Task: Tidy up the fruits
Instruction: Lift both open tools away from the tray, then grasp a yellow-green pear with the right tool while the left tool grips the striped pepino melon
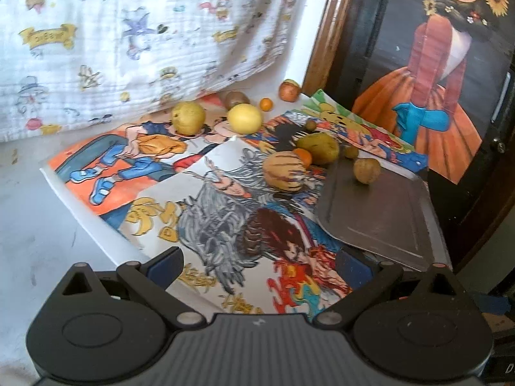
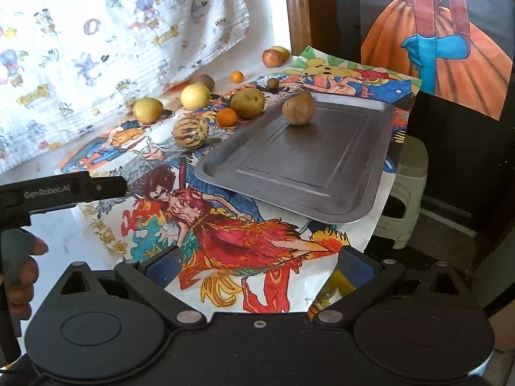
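Right now both tools are spread wide, nothing betw. the fingers. Left gripper [image 1: 259,265] hovers low over the cartoon posters [image 1: 225,212], blue pads well apart, touching nothing. Right gripper [image 2: 257,265] same story: jaws fully released, empty, held above the poster edge nearest the person. Left gripper's body [image 2: 61,189] also shows in the right wrist view, off to the right tool's left side, w/ the person's hand [image 2: 19,267] below it.

Metal tray [image 2: 322,173] sits ahead of the right gripper, slightly to its right; ahead-right of the left one. One brown round fruit [image 2: 298,108] on the tray's far end, alone.

Rest of fruit is off the tray, further ahead & left of both tools:
- striped melon-like fruit [image 2: 191,131], just beside the tray's far-left corner
- small orange [image 2: 226,117] touching or nearly touching a green pear-shaped fruit [image 2: 248,102], can't tell which
- pale yellow round fruit [image 2: 195,96], yellowish fruit [image 2: 147,110] left of it
- kiwi [image 2: 204,81], 2nd small orange [image 2: 236,76], reddish fruit [image 2: 272,57] farthest out, near the printed cloth [image 2: 112,32]
- small olive-coloured fruit [image 2: 273,82] by the tray's far edge.
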Action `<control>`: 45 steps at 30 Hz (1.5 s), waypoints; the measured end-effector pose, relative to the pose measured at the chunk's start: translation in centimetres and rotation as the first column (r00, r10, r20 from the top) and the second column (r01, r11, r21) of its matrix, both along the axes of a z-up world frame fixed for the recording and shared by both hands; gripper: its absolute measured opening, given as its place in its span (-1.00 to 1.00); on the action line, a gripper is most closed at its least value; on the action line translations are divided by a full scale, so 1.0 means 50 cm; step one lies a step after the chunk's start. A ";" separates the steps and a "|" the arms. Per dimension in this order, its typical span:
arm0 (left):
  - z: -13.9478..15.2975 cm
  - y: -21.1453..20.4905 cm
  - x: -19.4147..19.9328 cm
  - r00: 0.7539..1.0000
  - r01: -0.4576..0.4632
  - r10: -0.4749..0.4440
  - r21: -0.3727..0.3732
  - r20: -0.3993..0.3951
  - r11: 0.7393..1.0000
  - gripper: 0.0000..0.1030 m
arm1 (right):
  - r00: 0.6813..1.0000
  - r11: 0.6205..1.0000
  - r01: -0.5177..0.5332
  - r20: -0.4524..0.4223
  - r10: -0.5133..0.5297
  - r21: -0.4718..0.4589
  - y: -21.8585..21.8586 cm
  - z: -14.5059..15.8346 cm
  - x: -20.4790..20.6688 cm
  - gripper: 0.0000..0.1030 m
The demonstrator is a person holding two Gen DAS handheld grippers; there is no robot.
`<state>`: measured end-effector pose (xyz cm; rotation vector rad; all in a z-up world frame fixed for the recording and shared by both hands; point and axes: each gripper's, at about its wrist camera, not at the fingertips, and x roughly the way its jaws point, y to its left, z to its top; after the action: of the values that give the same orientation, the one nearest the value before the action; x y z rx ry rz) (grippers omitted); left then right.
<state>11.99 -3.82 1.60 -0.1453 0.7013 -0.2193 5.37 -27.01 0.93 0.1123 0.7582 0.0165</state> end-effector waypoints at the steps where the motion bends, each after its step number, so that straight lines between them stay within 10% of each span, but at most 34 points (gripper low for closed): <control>1: 0.000 0.003 0.001 1.000 -0.006 0.006 0.001 -0.002 1.000 0.99 | 1.000 1.000 0.001 0.002 -0.001 0.001 -0.002 0.001 0.000 0.99; 21: 0.001 0.003 0.066 1.000 -0.023 0.023 0.034 0.002 0.999 0.99 | 0.996 0.998 -0.042 0.082 0.045 -0.040 -0.040 0.047 0.074 0.99; 35: 0.037 -0.028 0.153 0.998 0.025 -0.028 0.060 0.049 0.998 0.99 | 0.985 0.971 -0.145 0.123 0.123 0.191 -0.069 0.251 0.245 0.99; 45: 0.008 -0.039 0.221 0.998 0.055 -0.057 0.042 0.024 0.998 0.99 | 0.989 0.981 -0.140 0.056 0.134 0.137 -0.065 0.153 0.432 0.99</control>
<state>23.04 -5.79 2.00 -0.0836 0.6848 -0.2598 26.97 -30.25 8.56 0.1927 0.7169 0.2034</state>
